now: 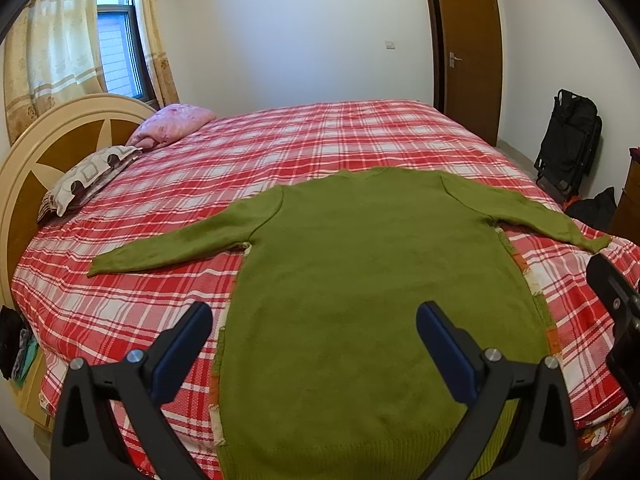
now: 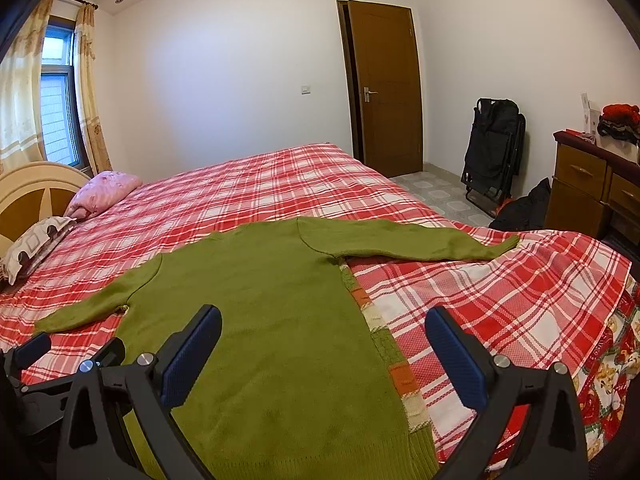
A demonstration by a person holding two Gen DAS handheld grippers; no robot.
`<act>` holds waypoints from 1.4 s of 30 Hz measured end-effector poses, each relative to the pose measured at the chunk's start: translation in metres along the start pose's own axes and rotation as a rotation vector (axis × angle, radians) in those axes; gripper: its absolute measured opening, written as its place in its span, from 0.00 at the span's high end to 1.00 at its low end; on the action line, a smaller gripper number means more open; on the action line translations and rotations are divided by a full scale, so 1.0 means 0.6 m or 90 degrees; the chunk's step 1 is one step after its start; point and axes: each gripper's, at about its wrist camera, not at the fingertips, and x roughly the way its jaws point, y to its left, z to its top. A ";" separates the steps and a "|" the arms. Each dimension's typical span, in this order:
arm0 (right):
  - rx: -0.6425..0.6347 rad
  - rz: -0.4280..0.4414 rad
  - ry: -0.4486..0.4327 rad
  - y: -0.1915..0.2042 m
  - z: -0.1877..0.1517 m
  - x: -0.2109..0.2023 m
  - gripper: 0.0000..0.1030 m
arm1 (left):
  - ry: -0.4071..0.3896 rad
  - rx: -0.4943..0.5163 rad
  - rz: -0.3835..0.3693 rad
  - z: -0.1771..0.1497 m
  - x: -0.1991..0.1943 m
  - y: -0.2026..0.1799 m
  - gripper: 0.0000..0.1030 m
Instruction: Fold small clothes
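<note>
A green knit sweater [image 1: 360, 280] is lying flat on the bed, sleeves stretching toward nine and three o'clock, patterned trim, possibly its front, peeking along both side edges.

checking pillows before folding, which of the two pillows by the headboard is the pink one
The pink pillow is the farther one, nearer the window. The closer pillow is white with brown squares.
</note>
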 end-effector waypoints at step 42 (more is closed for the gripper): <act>-0.006 -0.017 0.031 -0.003 -0.001 0.018 0.01 | -0.012 0.011 -0.014 -0.007 -0.002 -0.012 0.00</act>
